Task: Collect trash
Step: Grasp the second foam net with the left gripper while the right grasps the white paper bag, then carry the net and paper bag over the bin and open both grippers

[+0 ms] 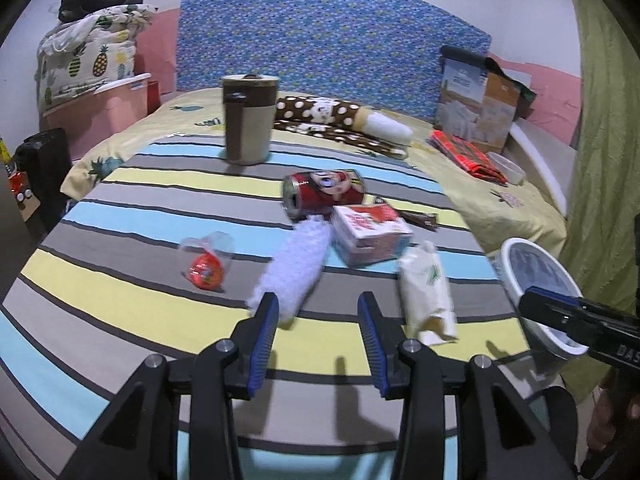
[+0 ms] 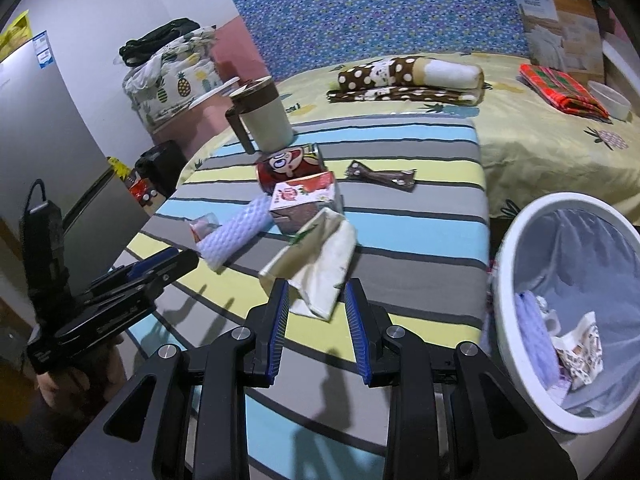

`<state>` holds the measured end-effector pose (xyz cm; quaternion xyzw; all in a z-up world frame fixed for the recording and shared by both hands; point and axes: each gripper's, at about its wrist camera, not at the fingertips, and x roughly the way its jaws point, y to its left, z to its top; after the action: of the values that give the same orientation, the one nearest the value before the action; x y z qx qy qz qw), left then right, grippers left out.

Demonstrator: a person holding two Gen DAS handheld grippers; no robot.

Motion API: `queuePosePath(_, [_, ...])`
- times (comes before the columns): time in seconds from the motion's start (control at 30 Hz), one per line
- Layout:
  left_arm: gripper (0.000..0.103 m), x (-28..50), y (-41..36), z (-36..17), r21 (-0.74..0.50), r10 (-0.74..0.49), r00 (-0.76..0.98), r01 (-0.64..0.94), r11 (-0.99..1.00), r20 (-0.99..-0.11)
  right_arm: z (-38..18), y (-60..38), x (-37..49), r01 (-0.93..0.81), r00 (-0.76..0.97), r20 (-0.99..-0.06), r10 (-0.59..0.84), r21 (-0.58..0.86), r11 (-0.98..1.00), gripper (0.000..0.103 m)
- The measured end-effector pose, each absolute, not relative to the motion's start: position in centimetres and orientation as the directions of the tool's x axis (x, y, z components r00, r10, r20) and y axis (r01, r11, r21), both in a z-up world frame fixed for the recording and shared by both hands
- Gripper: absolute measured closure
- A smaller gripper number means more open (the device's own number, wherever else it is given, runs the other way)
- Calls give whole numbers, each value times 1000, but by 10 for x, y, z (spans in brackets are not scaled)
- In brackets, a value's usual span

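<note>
Trash lies on the striped blanket (image 1: pixel 120 280): a red cartoon can (image 1: pixel 324 194) on its side, a red-and-white carton (image 1: pixel 370 234), a white foam net (image 1: pixel 294 268), a cream paper bag (image 1: pixel 426 292), a clear cup with a red lid (image 1: pixel 206 266) and a brown wrapper (image 2: pixel 380 176). My left gripper (image 1: pixel 318 308) is open with nothing in it, just short of the foam net. My right gripper (image 2: pixel 316 292) is open and holds nothing; the paper bag (image 2: pixel 316 264) lies on the bed beyond its tips. The white lined bin (image 2: pixel 505 264) stands to its right with some trash inside.
A brown-and-beige lidded mug (image 1: pixel 248 120) stands upright behind the can. Farther back on the yellow sheet are a dotted rolled blanket (image 1: pixel 340 120), a red plaid cloth (image 1: pixel 468 152) and a cardboard box (image 1: pixel 476 104). A pink bin with bedding (image 1: pixel 92 80) sits at the left.
</note>
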<state>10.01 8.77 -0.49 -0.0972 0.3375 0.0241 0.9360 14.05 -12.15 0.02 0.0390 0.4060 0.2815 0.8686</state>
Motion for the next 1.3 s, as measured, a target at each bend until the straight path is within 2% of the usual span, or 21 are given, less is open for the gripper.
queuePosePath(0.17, [58, 115, 102, -18, -152, -4, 755, -126, 980, -656, -3, -108, 145, -462, 495, -695, 521, 296, 836, 72])
queuePosePath(0.6, [58, 143, 109, -34, -179, -55, 705, -104, 978, -707, -17, -80, 164, -439, 442, -726, 527, 337, 833, 72])
queuePosePath(0.83, [75, 145, 103, -37, -178, -62, 686, -100, 979, -725, -21, -76, 165, -430, 433, -750, 500, 316, 846, 72])
queuePosePath(0.87, [75, 143, 102, -37, -180, -66, 688, -95, 979, -722, -20, -76, 165, -431, 435, -748, 501, 316, 846, 74])
queuePosePath(0.9, [77, 142, 100, -36, -182, -69, 690, -92, 979, -721, -19, -77, 163, -432, 438, -746, 501, 314, 845, 82])
queuePosePath(1.0, [78, 138, 96, -35, -188, -76, 694, -86, 978, -716, -16, -80, 163, -429, 448, -742, 498, 311, 848, 94])
queuePosePath(1.3, [79, 115, 88, -25, -220, -91, 717, -89, 971, -692, -12, -89, 151, -453, 454, -734, 506, 300, 840, 95])
